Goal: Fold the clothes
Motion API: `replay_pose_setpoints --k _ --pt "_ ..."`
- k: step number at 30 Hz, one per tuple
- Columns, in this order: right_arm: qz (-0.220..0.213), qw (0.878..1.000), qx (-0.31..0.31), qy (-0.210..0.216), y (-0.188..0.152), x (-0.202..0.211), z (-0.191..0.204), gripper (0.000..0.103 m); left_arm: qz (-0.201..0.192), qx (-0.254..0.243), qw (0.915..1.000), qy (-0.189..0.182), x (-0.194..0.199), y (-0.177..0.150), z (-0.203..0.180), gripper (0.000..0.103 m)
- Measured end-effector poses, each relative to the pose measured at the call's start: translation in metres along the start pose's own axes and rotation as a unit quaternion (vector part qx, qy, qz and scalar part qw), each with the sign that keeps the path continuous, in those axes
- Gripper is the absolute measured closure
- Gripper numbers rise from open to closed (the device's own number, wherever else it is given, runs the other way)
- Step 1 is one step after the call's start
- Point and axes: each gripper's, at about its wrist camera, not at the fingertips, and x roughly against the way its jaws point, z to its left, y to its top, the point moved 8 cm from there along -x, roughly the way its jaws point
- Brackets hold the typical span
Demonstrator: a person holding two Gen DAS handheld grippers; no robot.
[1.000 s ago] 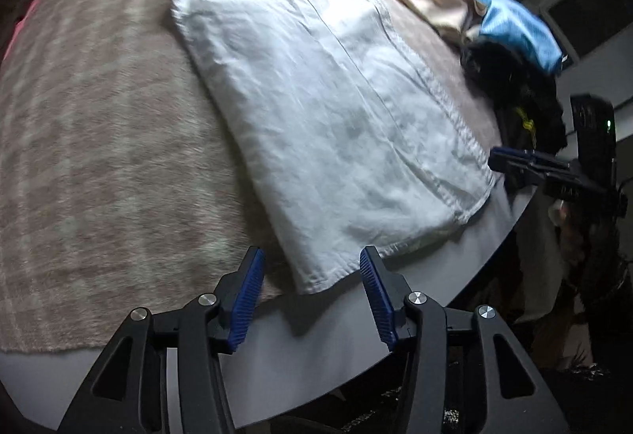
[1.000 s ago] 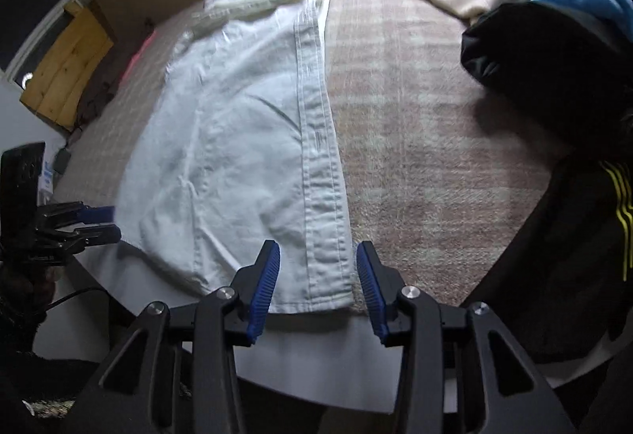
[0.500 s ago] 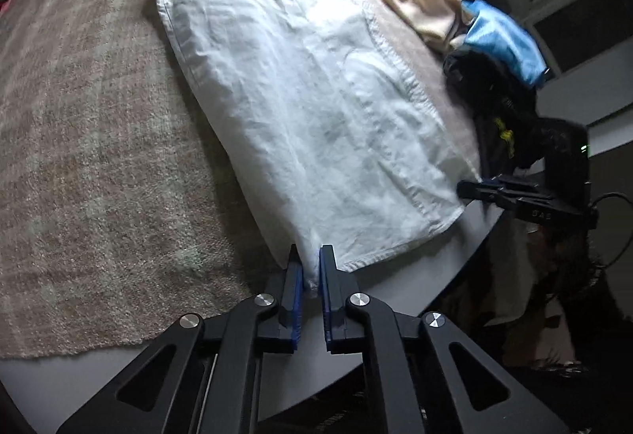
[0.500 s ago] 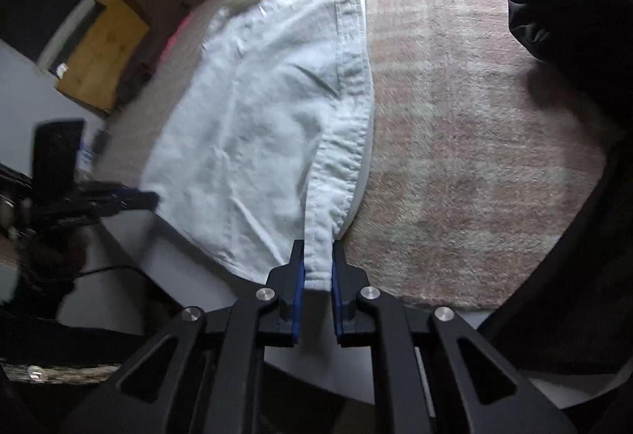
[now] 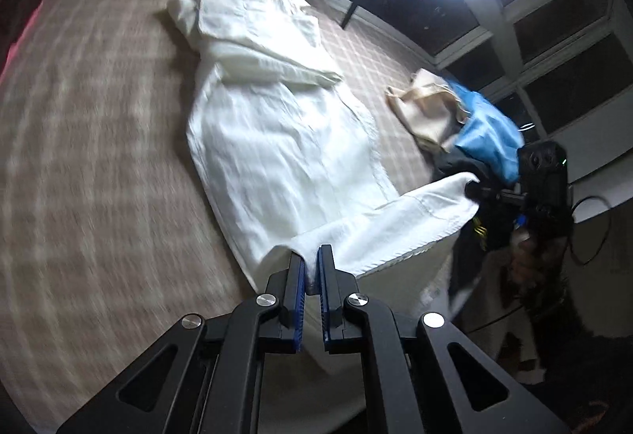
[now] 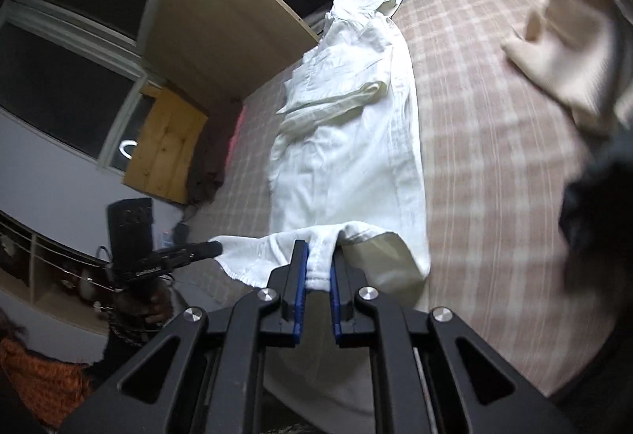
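A second ago the long white cotton shirt [image 5: 285,157] lay flat on the checked beige blanket [image 5: 99,165] with both sets of jaws standing open at its hem. Now I have that hem off the blanket and carried toward the collar, so I judge the bottom-up fold has begun. My left gripper [image 5: 312,271] has just closed to nearly shut, pinching one hem corner. My right gripper [image 6: 318,270] has closed likewise and clamps the other corner, the hem hanging between them. The sleeves lie folded across the chest.
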Motion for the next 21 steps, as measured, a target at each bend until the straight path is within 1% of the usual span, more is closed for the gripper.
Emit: replay_pose_setpoints --k 1,3,5,9,11,12,13,14,15,16,17,18,19,20,21 --pt "0.007 1.0 0.002 0.0 0.002 0.005 -0.001 0.093 0.003 -0.007 1.0 0.003 0.001 0.002 -0.001 0.097" --pt "0.022 1.0 0.007 -0.007 0.004 -0.004 -0.004 0.093 0.022 -0.022 0.9995 0.0 -0.003 -0.007 -0.01 0.097" --pt "0.032 0.999 -0.003 -0.012 -0.011 0.005 -0.01 0.093 0.043 -0.019 0.9989 -0.006 -0.007 -0.022 -0.014 0.097" --pt "0.062 0.997 -0.041 -0.037 -0.068 0.007 -0.026 0.093 0.086 -0.004 0.9963 -0.004 -0.016 -0.063 -0.017 0.097" --pt "0.08 0.994 -0.046 -0.063 -0.095 0.003 -0.032 0.092 0.107 0.0 0.9943 0.003 -0.023 -0.082 -0.016 0.094" --pt "0.093 0.991 -0.031 -0.092 -0.107 0.0 -0.035 0.089 0.123 0.007 0.9922 0.012 -0.027 -0.092 -0.012 0.086" --pt "0.105 0.987 -0.017 -0.12 -0.118 -0.003 -0.038 0.089 0.141 0.015 0.9897 0.021 -0.031 -0.101 -0.008 0.079" --pt "0.117 0.982 -0.003 -0.145 -0.125 -0.004 -0.041 0.082 0.147 0.027 0.9884 0.028 -0.032 -0.105 -0.004 0.078" --pt "0.116 0.979 0.008 -0.166 -0.127 -0.002 -0.04 0.076 0.138 0.037 0.9893 0.031 -0.03 -0.102 -0.002 0.077" --pt "0.113 0.976 0.02 -0.187 -0.128 0.0 -0.04 0.075 0.127 0.045 0.9903 0.034 -0.028 -0.099 0.0 0.074" --pt "0.1 0.977 0.025 -0.187 -0.126 0.002 -0.037 0.071 0.116 0.054 0.9911 0.036 -0.025 -0.096 0.002 0.07" --pt "0.086 0.978 0.031 -0.187 -0.123 0.005 -0.034 0.067 0.101 0.052 0.9924 0.047 -0.024 -0.092 0.002 0.058" --pt "0.075 0.979 0.03 -0.186 -0.121 0.007 -0.033 0.067 0.098 0.05 0.9927 0.05 -0.026 -0.09 0.001 0.052" --pt "0.07 0.98 0.028 -0.186 -0.12 0.006 -0.035 0.067 0.097 0.047 0.9928 0.052 -0.03 -0.089 0.0 0.052" --pt "0.069 0.979 0.026 -0.191 -0.121 0.005 -0.038 0.067 0.104 0.042 0.9924 0.051 -0.036 -0.089 -0.003 0.052"
